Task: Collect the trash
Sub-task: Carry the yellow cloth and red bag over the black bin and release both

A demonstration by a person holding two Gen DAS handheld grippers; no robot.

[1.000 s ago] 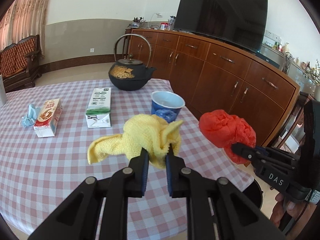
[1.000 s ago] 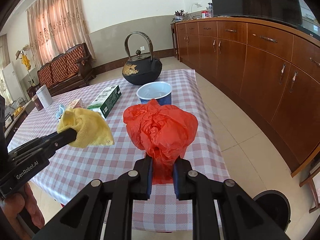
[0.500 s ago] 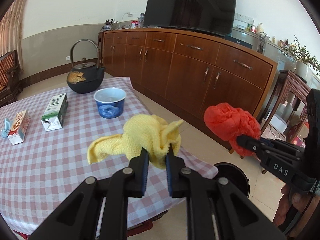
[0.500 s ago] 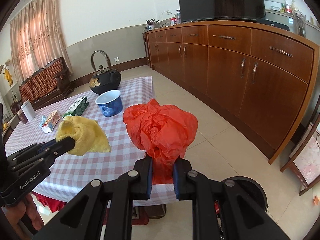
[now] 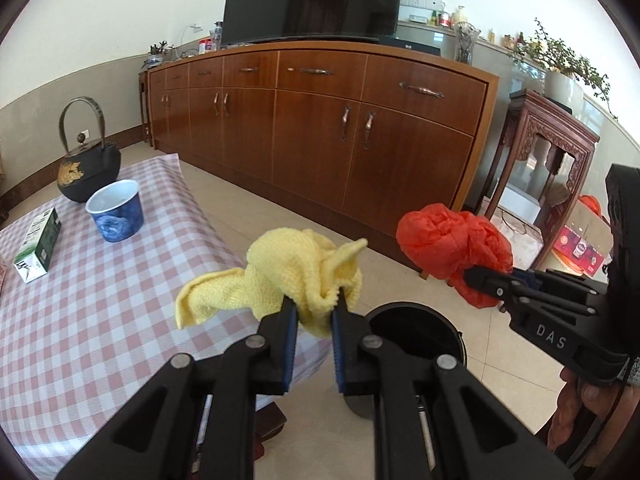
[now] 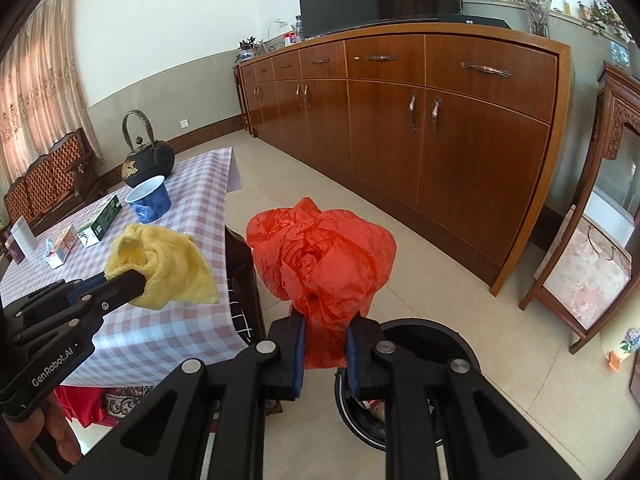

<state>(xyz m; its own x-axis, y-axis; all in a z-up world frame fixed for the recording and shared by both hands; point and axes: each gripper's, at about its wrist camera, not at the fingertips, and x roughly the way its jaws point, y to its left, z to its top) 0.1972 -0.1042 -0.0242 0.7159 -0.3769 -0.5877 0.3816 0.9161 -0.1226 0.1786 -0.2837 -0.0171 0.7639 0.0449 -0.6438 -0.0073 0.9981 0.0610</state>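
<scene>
Yellow knitted cloth (image 5: 288,276), crumpled, is pinched between the fingers of my left gripper (image 5: 314,314); the crumpled red-orange thin plastic bag (image 6: 324,256) is pinched the same way by my right gripper (image 6: 325,344). Both jaws are closed onto a bunched fold, not flat against each other. Both loads are in the air beside the round black trash bin (image 5: 416,328) on the tile floor: bag roughly over the bin's near rim in the right view, cloth just off the bin toward the checked-cloth table (image 5: 100,292). Handling guess: both are light, soft, no stiffness. Cloth should have good friction and drop clean when I let go. Plastic is slick and springy, may cling to a pad or balloon on release, so I'd get it well over the opening first. Grips on the lower bunched folds look fine, no regrasp needed. Bin: dark inside, something small and pale shows at the bottom in the right view, can't identify it. On the table beyond the bin: blue paper cup (image 5: 116,216), looks empty from here; black cast-iron kettle (image 5: 88,168) with lid on, contents hidden; green-and-white carton (image 5: 38,246) lying flat.
</scene>
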